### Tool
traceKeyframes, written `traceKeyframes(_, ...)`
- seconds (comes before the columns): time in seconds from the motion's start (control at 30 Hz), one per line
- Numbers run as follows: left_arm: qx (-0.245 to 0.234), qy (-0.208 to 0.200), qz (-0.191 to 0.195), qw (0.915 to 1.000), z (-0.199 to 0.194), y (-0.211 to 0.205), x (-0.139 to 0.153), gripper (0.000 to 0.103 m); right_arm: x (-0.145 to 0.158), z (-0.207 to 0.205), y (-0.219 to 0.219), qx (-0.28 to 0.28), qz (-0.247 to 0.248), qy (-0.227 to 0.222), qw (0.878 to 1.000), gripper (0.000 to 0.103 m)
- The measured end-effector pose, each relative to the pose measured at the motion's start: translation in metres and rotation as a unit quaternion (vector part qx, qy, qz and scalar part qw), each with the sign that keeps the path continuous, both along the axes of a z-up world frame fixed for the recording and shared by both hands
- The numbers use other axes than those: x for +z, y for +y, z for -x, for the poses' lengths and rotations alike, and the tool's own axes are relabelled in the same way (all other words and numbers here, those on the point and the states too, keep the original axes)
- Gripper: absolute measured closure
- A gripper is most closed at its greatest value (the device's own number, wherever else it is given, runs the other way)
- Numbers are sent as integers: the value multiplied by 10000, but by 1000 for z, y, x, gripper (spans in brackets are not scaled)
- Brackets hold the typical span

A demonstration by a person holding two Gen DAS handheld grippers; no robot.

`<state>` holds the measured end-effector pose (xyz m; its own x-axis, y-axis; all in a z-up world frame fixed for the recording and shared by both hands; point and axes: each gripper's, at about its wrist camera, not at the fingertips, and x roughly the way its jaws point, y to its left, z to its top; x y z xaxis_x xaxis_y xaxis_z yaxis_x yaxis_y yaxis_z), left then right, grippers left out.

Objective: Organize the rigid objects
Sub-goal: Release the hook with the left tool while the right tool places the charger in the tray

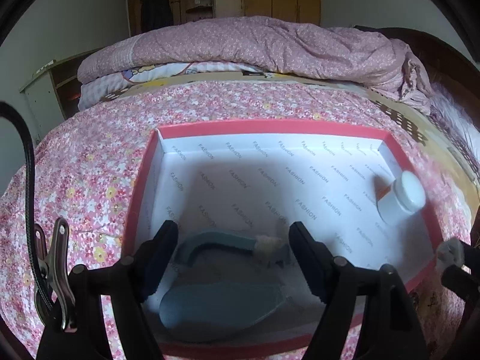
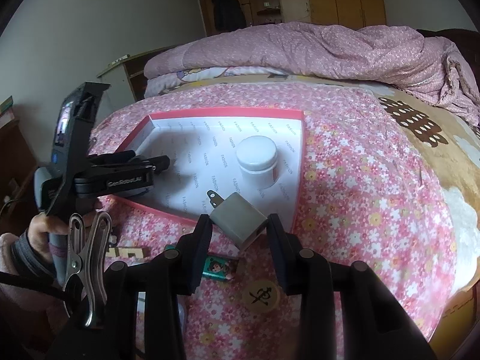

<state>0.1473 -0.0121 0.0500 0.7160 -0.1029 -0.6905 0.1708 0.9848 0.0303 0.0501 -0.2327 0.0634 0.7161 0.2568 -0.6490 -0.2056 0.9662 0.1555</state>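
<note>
Left wrist view: left gripper [image 1: 232, 258], fingers spread wide, holding nothing; blue-grey tool [image 1: 222, 300] lies below and between them inside the red-rimmed box [image 1: 270, 126]. White bottle [image 1: 400, 196] ahead and right of the fingers.

Right wrist view: right gripper [image 2: 238, 229], 2 fingers clamped on grey charger [image 2: 240, 222], its prongs pointing ahead over the box's near rim. Advice: carry it forward past the rim, lower, then release, keeping left of the bottle.

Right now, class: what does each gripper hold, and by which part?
The right gripper holds a white charger plug by its body's two sides, prongs forward. The left gripper holds nothing.
</note>
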Motion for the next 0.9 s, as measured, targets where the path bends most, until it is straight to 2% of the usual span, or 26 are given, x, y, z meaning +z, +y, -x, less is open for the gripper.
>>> traceKeyframes(0.43, -78, -64, 59, 9999, 20, 3, 11, 23, -11, -25, -1, -179, 267, 94, 9994, 64)
traceKeyframes(0.9, -111, -65, 172, 9998, 50, 10, 16, 23, -10, -26, -4, -265, 76, 122, 9995, 63)
